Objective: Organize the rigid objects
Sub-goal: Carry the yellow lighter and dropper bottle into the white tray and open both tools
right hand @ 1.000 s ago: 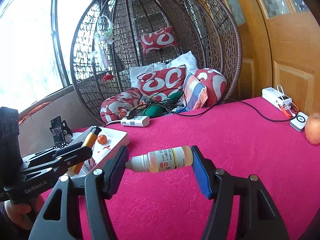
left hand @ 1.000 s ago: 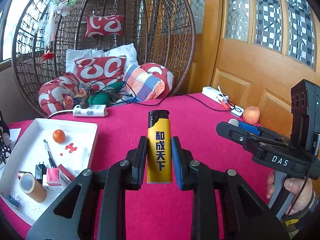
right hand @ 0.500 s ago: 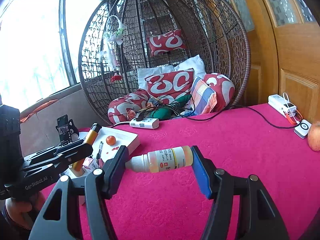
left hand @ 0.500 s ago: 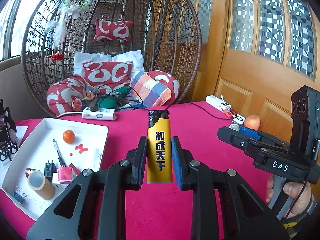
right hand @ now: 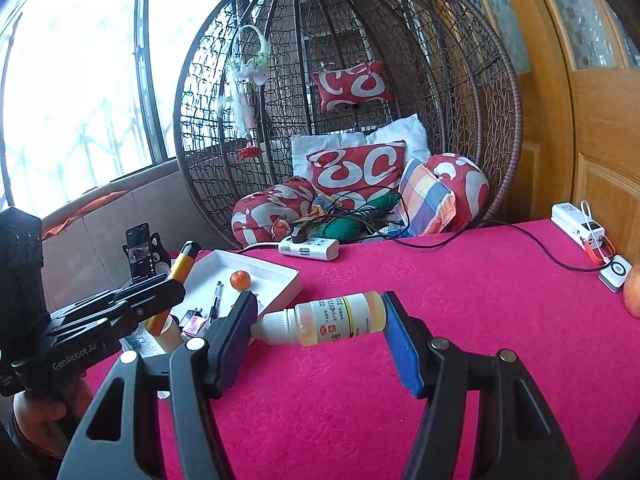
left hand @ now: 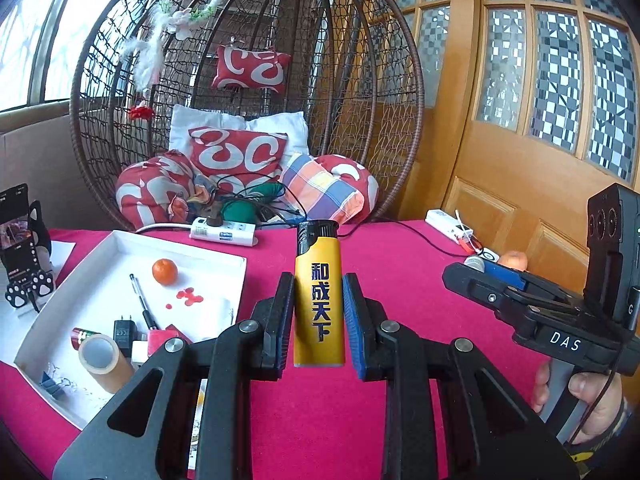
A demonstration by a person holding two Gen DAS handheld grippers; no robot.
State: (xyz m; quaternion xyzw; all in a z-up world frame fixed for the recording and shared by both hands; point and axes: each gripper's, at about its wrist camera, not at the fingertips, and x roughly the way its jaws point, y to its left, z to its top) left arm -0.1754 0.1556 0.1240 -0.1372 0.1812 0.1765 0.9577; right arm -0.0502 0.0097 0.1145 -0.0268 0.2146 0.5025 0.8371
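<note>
My left gripper [left hand: 319,320] is shut on a yellow lighter [left hand: 319,300] with a black cap and blue characters, held upright above the pink tablecloth. In the right wrist view my right gripper [right hand: 320,320] is shut on a small clear bottle [right hand: 328,319] with a white cap, held sideways end to end between the pads. A white tray [left hand: 224,257] lies left of the lighter; it holds a small orange [left hand: 164,271], a pen, a tape roll [left hand: 105,361] and other small items. From the right wrist view, the left gripper [right hand: 168,292] with the lighter [right hand: 176,280] hangs over the tray [right hand: 288,280].
A white power strip [left hand: 222,234] with cables lies at the table's far edge before a wicker egg chair full of cushions. A phone on a cat stand [left hand: 20,252] stands far left. A white charger [right hand: 576,228], a small white device and an apple [right hand: 633,296] sit by the wooden door.
Both grippers have drawn back and slightly up, so the tray and chair look farther off and more of the tray shows. Each grip is unchanged.
</note>
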